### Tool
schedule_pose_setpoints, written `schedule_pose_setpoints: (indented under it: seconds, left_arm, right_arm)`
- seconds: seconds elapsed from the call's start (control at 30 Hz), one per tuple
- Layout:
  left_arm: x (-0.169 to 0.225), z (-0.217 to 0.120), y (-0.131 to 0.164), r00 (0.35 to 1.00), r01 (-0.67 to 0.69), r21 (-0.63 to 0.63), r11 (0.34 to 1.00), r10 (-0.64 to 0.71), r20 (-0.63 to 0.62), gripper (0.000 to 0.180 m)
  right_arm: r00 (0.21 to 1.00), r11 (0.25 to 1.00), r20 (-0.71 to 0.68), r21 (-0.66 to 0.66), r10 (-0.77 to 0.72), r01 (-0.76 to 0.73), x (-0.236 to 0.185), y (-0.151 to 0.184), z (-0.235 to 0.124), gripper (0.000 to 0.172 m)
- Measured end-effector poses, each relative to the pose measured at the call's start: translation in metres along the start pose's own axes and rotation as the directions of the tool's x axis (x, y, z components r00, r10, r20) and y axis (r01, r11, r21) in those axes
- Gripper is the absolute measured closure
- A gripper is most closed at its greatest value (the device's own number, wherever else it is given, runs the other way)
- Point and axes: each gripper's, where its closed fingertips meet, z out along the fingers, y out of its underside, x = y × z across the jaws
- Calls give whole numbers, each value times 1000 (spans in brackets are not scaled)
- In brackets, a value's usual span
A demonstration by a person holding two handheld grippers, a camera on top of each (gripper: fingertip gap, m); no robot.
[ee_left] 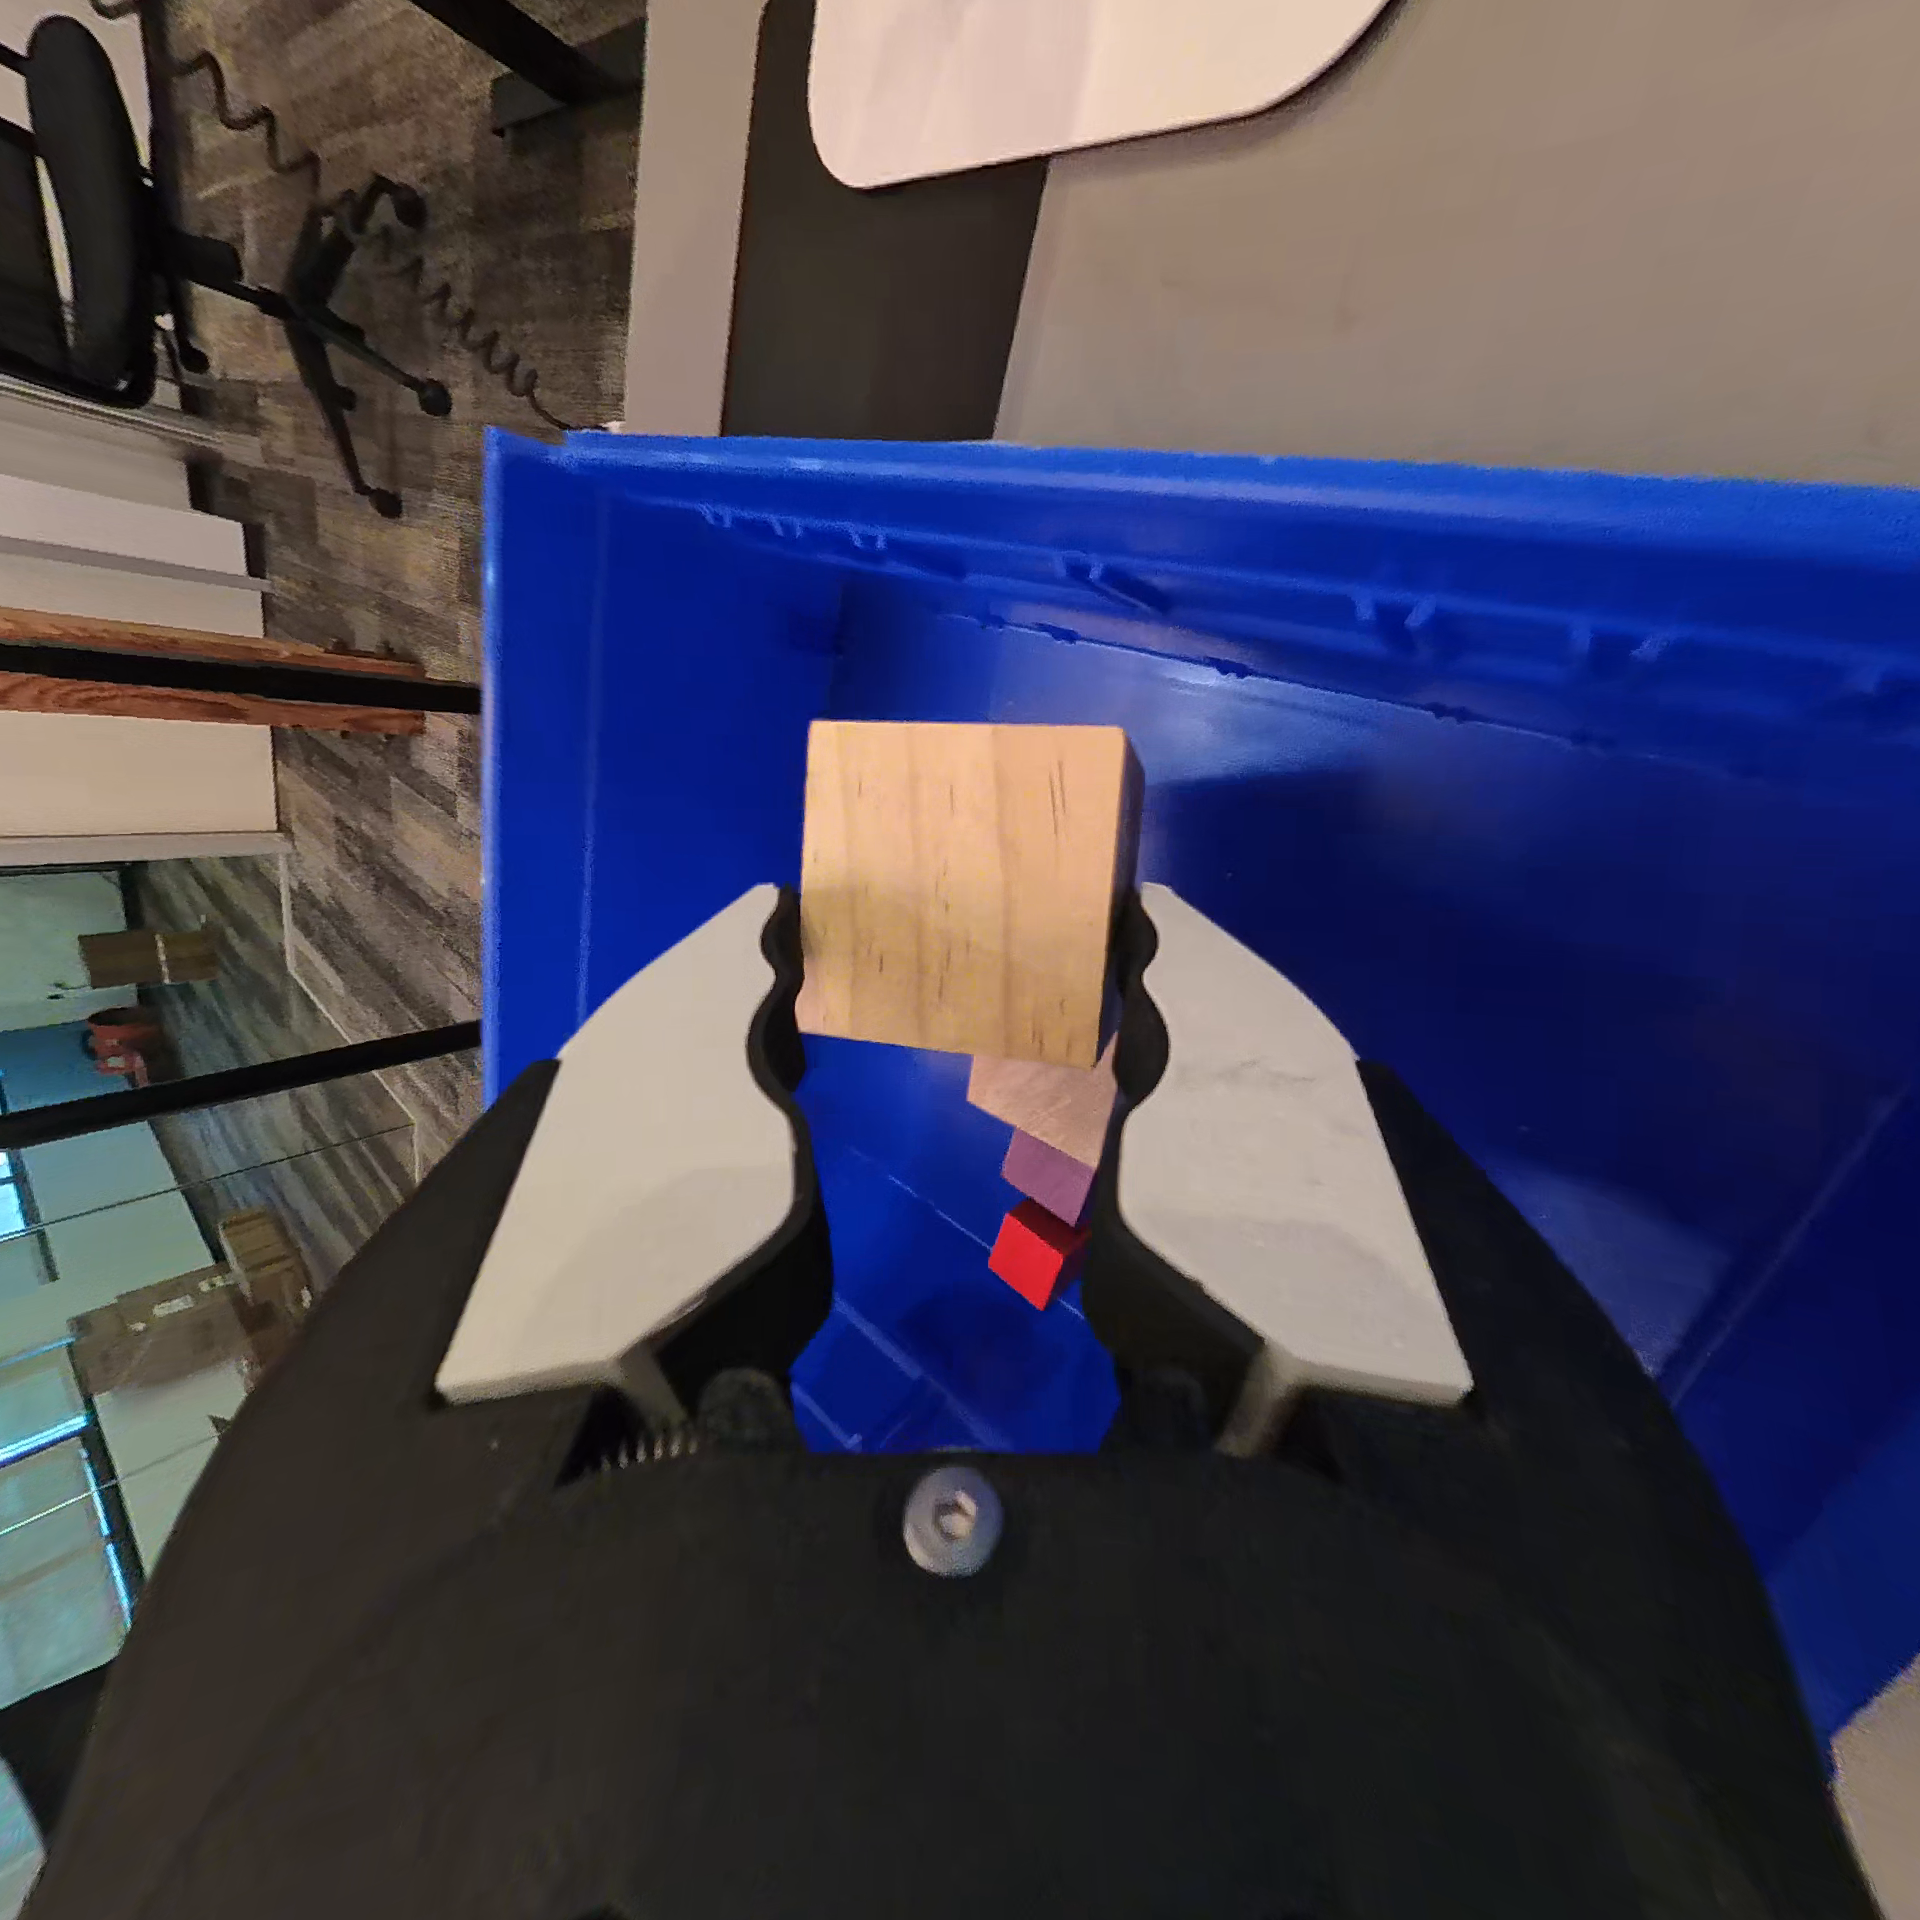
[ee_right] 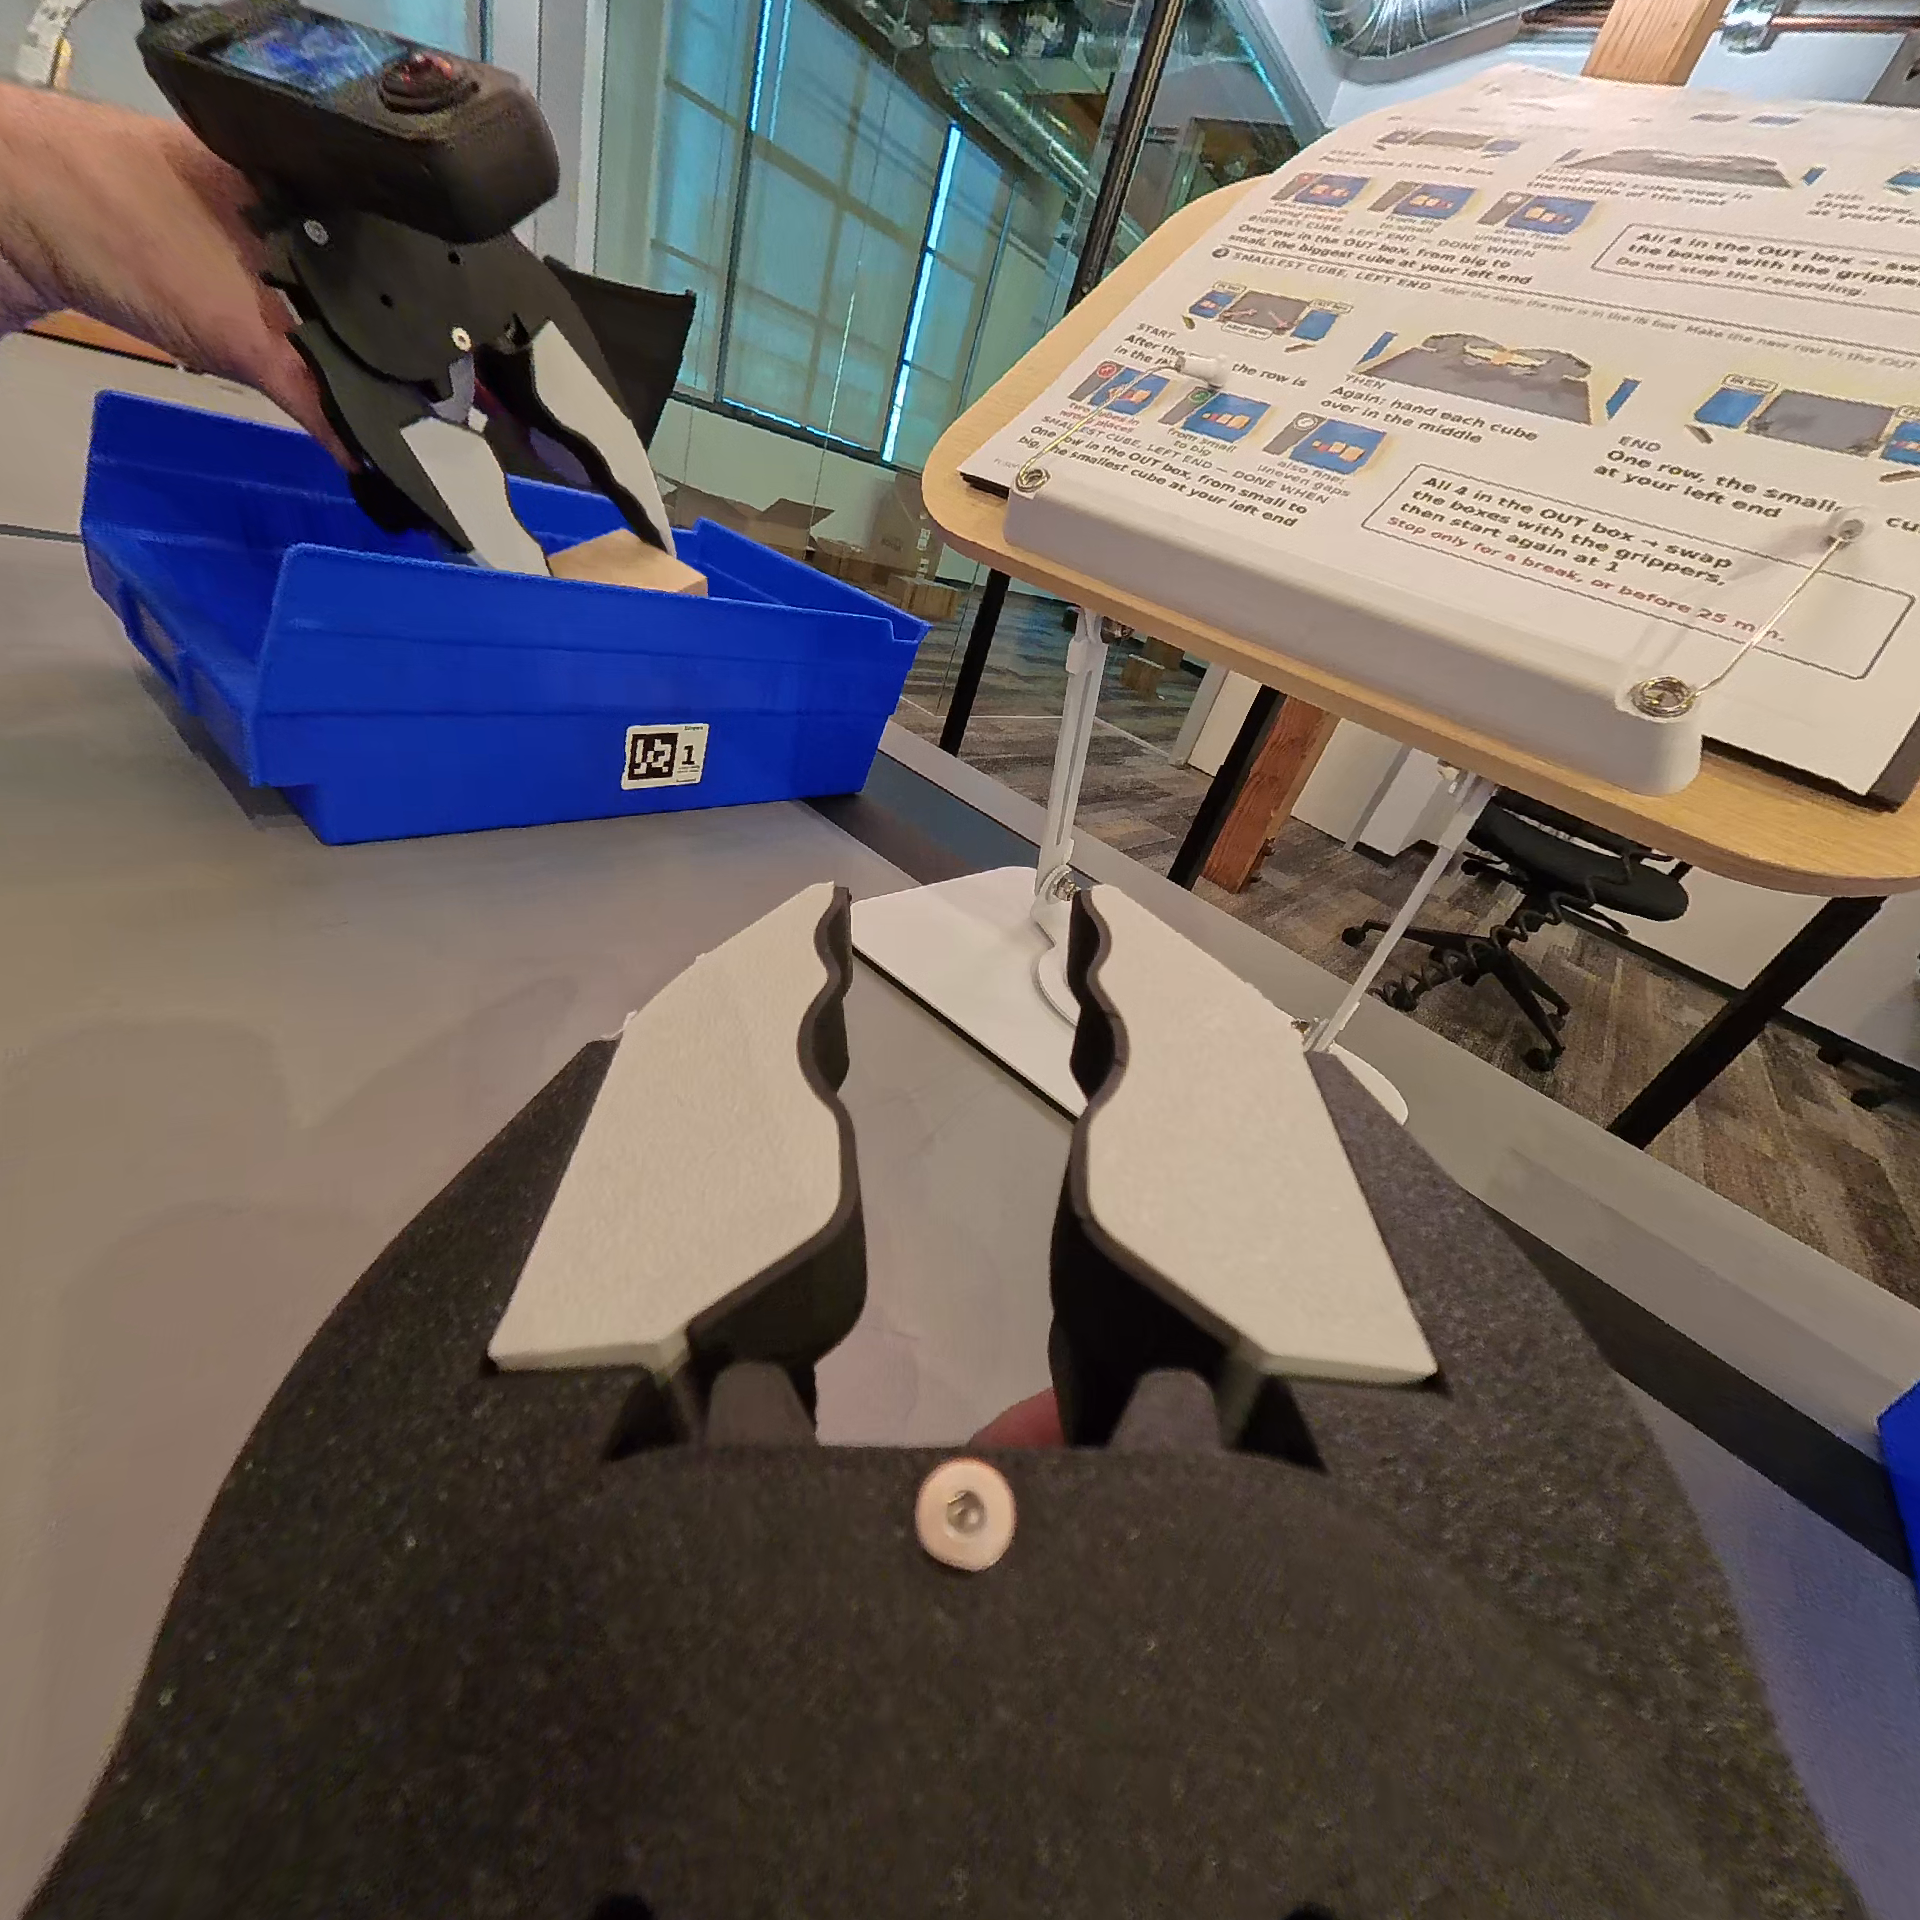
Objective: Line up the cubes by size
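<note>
Left claw (ee_left: pixel 961 961) grips the big wooden cube (ee_left: pixel 961 883) (in blue bin (ee_left: pixel 1558 935)); right claw (ee_right: pixel 961 997) gapes bare.

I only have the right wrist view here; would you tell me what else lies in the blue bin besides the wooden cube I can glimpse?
Observer: Three smaller cubes lie in a row behind the large wooden cube: a pale wooden cube, a purple cube and a red cube.
Operator: Is the left gripper gripping the big one?
Observer: Yes, both pads of the left gripper press its sides.
Operator: Is it lifted?
Observer: I cannot tell; it looks slightly tilted over the blue bin.
</note>
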Motion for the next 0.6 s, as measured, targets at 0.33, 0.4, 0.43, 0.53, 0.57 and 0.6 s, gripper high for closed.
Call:
schedule_pose_setpoints:
  seconds: [0.33,0.4,0.43,0.53,0.57,0.6]
  left_arm:
    - [-14,-21,-8,997,0,48,999,-4,71,123]
    - [-18,-29,-12,996,-1,74,997,-6,92,123]
    - [-20,-33,-15,995,-1,86,996,-8,101,123]
    - [-25,-45,-21,991,-9,111,994,-5,132,123]
    - [-26,-49,-23,990,-12,119,993,-5,141,123]
    - [-27,-54,-26,988,-17,129,991,-3,152,123]
  right_arm:
    - [1000,1000,1,-1,-1,1,0,0,0,132]
    - [1000,1000,0,-1,-2,2,0,0,0,132]
    - [1000,1000,0,-1,-2,2,0,0,0,132]
    - [1000,1000,0,-1,-3,3,0,0,0,132]
    - [1000,1000,0,-1,-4,4,-1,0,0,132]
    - [1000,1000,0,0,-6,6,-1,0,0,132]
